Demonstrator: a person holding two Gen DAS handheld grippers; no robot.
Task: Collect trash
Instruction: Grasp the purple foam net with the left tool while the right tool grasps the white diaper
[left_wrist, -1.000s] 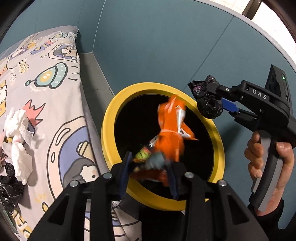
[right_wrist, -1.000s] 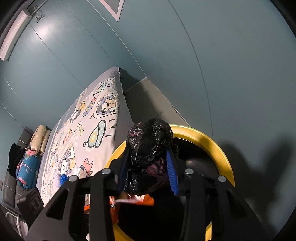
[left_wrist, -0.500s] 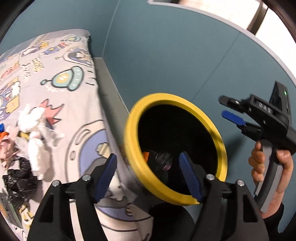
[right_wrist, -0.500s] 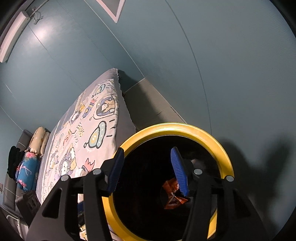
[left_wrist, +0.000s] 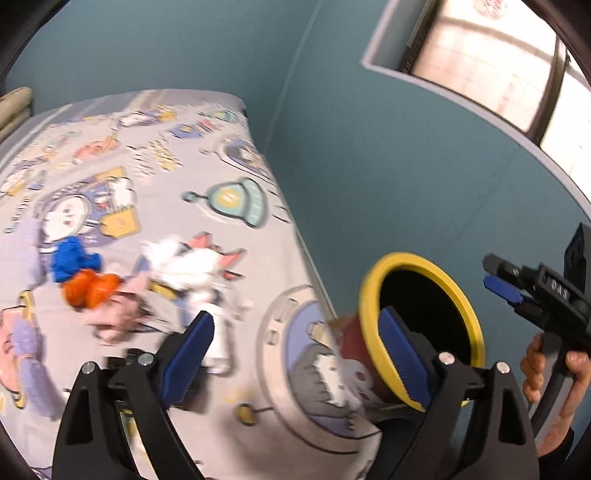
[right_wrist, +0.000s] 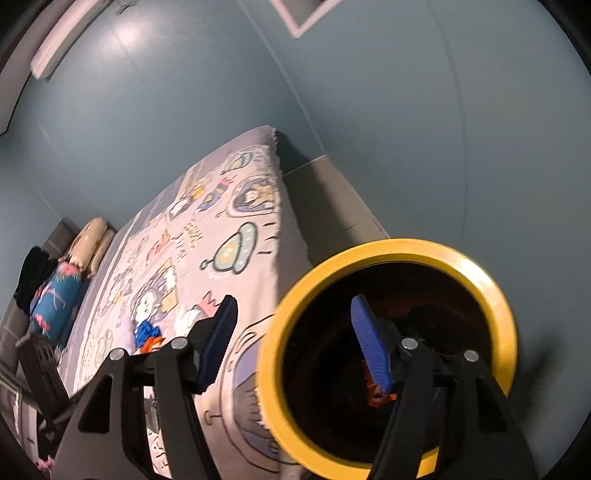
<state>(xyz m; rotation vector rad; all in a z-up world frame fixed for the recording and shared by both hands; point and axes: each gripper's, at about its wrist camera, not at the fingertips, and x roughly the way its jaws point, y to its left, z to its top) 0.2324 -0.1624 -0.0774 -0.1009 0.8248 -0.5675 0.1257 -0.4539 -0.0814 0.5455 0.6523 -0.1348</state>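
While both tools (left_wrist: 295, 354) (right_wrist: 291, 339) have just been opening (empty), yellow bin rim (right_wrist: 491, 291) beside bed edge (right_wrist: 291, 236)

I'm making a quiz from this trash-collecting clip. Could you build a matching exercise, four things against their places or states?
Things:
1. bin
2. white tissue
3. orange wrapper
4. left gripper

Places or states:
A. lying on the bed
B. open, nothing between its jaws
C. on the floor beside the bed
D. down inside the bin

Pairs: 1-C, 2-A, 3-D, 4-B
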